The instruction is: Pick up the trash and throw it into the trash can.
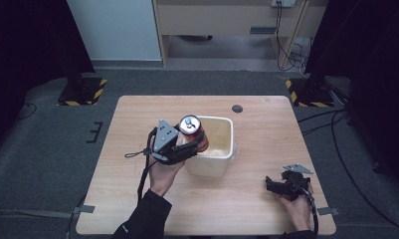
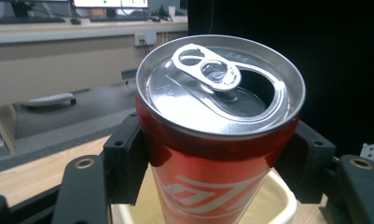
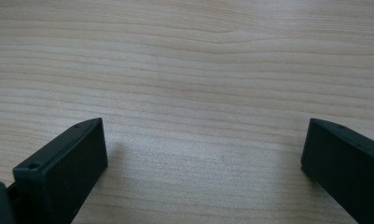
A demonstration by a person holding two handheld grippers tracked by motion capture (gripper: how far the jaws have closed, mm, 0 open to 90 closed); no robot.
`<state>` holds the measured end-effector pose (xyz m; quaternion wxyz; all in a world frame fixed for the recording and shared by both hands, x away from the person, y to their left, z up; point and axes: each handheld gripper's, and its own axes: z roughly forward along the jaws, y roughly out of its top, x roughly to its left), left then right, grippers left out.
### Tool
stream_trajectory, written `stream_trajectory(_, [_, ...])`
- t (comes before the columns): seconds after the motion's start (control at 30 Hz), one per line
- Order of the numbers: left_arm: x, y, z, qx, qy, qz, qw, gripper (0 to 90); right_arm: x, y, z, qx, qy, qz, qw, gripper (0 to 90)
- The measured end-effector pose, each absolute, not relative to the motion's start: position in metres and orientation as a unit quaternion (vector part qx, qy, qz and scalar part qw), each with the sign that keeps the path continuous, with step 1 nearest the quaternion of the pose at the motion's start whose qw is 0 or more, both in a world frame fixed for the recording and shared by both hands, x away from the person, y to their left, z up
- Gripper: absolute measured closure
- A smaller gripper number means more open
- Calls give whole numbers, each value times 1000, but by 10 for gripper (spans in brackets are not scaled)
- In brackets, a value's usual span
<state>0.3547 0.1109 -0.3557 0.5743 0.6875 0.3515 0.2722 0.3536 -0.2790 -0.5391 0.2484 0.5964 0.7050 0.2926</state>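
Note:
A red drink can [image 1: 194,133] with a silver top and an opened pull tab is held upright over the left rim of a white plastic bin [image 1: 222,160]. My left gripper [image 1: 187,147] is shut on the can, one jaw on each side of its body [image 2: 208,172]. The bin's pale inside [image 2: 273,200] shows just below the can. My right gripper [image 1: 272,186] rests low on the wooden table [image 1: 266,134] near the front right, open, with bare wood [image 3: 203,93] between its jaws.
A small dark round mark [image 1: 237,108] sits on the table behind the bin. The floor around the table is grey carpet, with yellow-black taped stands [image 1: 82,90] at the back left and right. Cables trail at the right.

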Motion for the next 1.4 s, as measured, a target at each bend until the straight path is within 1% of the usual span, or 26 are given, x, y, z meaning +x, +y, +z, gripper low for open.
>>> stream_trajectory(0.27, [363, 101, -383, 707, 355, 253, 557, 329, 354, -279, -539, 596, 705, 293, 248, 4])
stream_trajectory(0.6, [367, 100, -400, 717, 362, 242, 545, 328, 354, -279, -539, 596, 705, 293, 248, 4])
stream_trajectory(0.83, [369, 104, -411, 721, 368, 223, 543, 320, 354, -279, -539, 596, 705, 293, 248, 4])
stream_trajectory(1.13, [362, 117, -407, 715, 373, 220, 549, 282, 354, -279, -539, 596, 705, 293, 248, 3])
stream_trajectory(1.4, [350, 131, -398, 717, 365, 233, 546, 256, 354, -279, -539, 595, 706, 293, 248, 3])
